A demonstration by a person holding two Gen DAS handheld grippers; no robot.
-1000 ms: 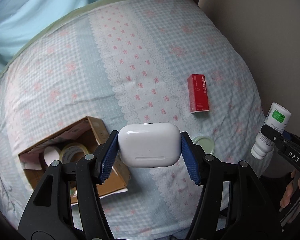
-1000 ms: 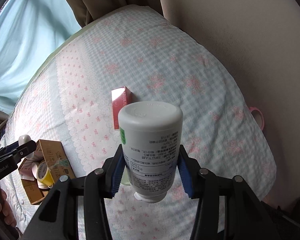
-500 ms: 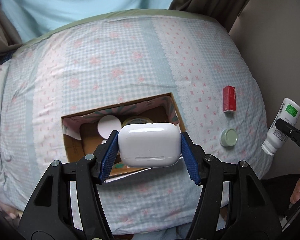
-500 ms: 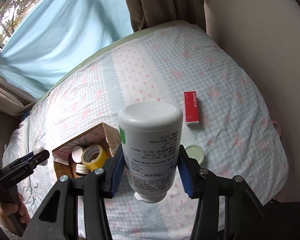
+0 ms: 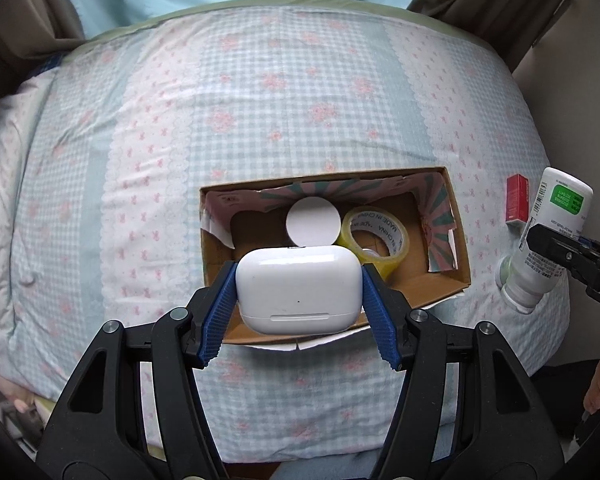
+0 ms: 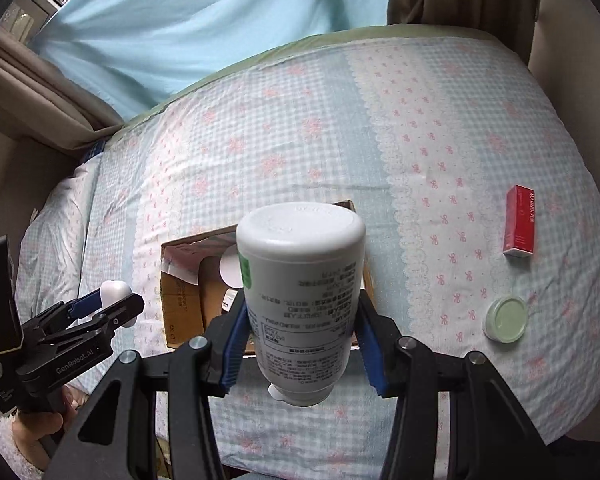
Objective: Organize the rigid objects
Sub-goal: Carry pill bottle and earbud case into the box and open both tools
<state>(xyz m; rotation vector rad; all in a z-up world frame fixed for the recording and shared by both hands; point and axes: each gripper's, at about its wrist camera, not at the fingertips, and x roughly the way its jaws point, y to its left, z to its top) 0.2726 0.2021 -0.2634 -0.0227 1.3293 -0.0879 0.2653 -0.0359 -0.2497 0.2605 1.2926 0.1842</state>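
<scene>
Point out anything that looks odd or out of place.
The bottle is held upside down, cap toward the camera. The red box and green lid lie loose on the bed, outside the cardboard box, whose liner is torn.

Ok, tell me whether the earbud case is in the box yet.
Not yet: the earbud case is clamped in the left gripper, above the cardboard box.

Glossy white plastic on the earbud case (image 5: 298, 290); ribbed blue pads (image 5: 219, 312) gripping it; matt white plastic bottle (image 6: 300, 280) with a printed paper label; raw brown cardboard box (image 5: 458, 236); shiny yellow tape roll (image 5: 376, 236); soft gingham cloth bedspread (image 5: 140, 120).
</scene>
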